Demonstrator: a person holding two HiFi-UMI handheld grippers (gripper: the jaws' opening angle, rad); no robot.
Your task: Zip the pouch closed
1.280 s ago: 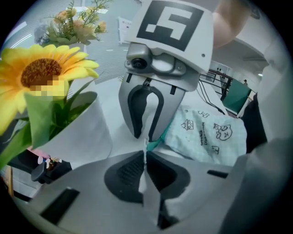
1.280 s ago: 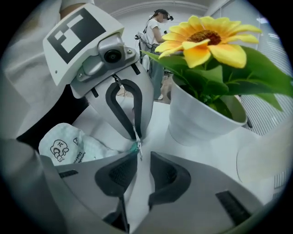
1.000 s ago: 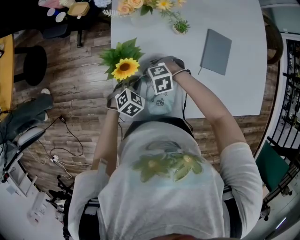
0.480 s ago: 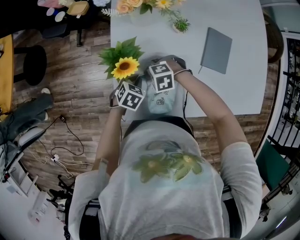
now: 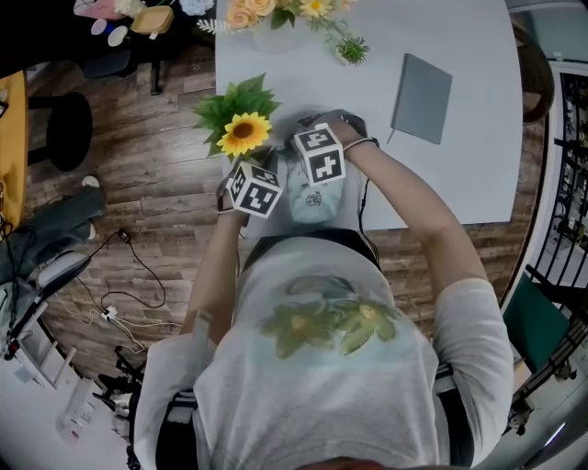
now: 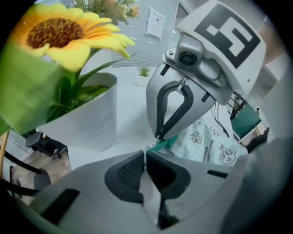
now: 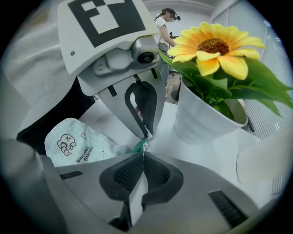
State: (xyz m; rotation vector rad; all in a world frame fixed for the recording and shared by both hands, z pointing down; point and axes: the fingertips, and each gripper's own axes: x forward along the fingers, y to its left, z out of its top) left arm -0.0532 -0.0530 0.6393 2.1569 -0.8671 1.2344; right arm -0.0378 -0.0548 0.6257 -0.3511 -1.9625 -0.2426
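Observation:
A pale mint pouch (image 5: 310, 197) with small cartoon prints lies at the table's near edge, also seen in the left gripper view (image 6: 208, 144) and the right gripper view (image 7: 75, 141). Its green zipper end (image 6: 161, 143) sits where both grippers meet, tip to tip. My left gripper (image 6: 145, 154) is shut, its pads pinching the pouch's green end. My right gripper (image 7: 143, 155) is shut on the small white zipper pull (image 7: 144, 147). In the head view the marker cubes hide both sets of fingertips.
A white pot with a sunflower (image 5: 241, 133) stands just left of the pouch, close to both grippers (image 7: 206, 119). A grey notebook (image 5: 422, 87) lies on the grey table (image 5: 478, 138) at the right. More flowers (image 5: 276, 14) stand at the far edge.
The left gripper has rolled about its own axis and its cube has edged toward the right gripper. The right gripper has stayed almost still over the pouch.

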